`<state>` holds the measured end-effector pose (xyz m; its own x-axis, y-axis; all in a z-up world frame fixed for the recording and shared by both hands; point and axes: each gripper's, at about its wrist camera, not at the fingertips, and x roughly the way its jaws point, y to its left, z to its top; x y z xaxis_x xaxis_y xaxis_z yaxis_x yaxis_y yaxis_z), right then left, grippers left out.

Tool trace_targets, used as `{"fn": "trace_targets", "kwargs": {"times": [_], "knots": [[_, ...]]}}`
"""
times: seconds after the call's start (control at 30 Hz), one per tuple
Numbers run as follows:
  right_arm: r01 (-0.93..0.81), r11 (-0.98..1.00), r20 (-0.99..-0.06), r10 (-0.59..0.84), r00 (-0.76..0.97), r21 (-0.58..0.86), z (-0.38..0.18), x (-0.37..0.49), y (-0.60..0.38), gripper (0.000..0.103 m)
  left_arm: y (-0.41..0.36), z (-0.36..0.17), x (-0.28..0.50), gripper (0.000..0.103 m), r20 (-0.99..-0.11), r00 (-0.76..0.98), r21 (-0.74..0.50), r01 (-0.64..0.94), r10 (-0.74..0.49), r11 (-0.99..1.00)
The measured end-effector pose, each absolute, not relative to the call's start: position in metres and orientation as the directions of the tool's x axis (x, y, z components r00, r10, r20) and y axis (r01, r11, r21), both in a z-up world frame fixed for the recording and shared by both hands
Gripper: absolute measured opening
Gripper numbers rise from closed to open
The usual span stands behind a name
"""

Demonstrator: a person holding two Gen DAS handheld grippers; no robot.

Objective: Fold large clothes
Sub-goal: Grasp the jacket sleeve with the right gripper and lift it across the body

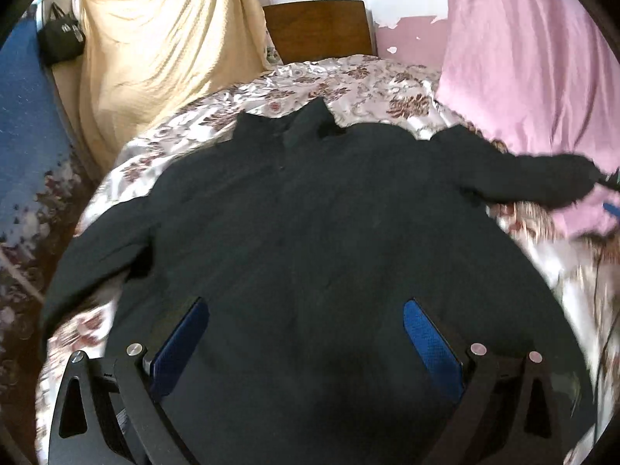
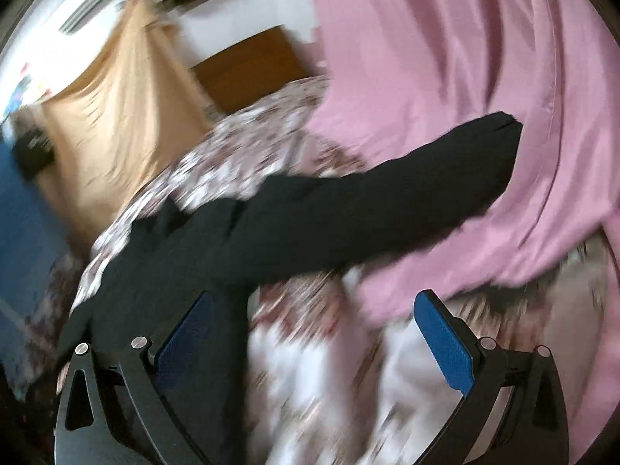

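A large black long-sleeved shirt [image 1: 310, 213] lies spread flat on the floral bed cover [image 1: 348, 77], collar at the far end. Its left sleeve [image 1: 97, 263] hangs toward the bed's left edge. Its right sleeve [image 1: 542, 182] stretches out to the right onto a pink cloth [image 1: 523, 58]. My left gripper [image 1: 306, 333] is open and empty, hovering over the shirt's lower body. My right gripper [image 2: 317, 329] is open and empty over the bed cover [image 2: 310, 368], near the shirt's right side; the right sleeve [image 2: 387, 209] lies ahead of it, cuff on the pink cloth [image 2: 445, 58]. The right wrist view is blurred.
A yellow cloth [image 1: 162, 38] hangs at the back left beside a wooden headboard [image 1: 317, 27]. A black bag [image 1: 62, 38] sits at the far left. A blue surface [image 1: 23, 135] and patterned floor lie left of the bed.
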<state>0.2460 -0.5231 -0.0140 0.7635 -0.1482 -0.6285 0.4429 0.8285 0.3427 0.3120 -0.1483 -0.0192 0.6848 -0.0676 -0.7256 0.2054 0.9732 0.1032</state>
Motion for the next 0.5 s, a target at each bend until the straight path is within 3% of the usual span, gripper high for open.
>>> {"fn": "trace_targets", "kwargs": {"times": [0.33,0.5], "knots": [[0.671,0.581,-0.695,-0.235,0.680,0.461,-0.072,0.314,-0.624,0.102,-0.241,-0.061,0.432,0.102,-0.737,0.643,-0.028,0.278,-0.208,0.960],[0.702,0.514,-0.681,-0.275,0.679,0.493,-0.088,0.322,-0.632,0.099,-0.265,-0.088,0.460,0.102,-0.748,0.607,-0.117,0.280,-0.270,0.953]]}}
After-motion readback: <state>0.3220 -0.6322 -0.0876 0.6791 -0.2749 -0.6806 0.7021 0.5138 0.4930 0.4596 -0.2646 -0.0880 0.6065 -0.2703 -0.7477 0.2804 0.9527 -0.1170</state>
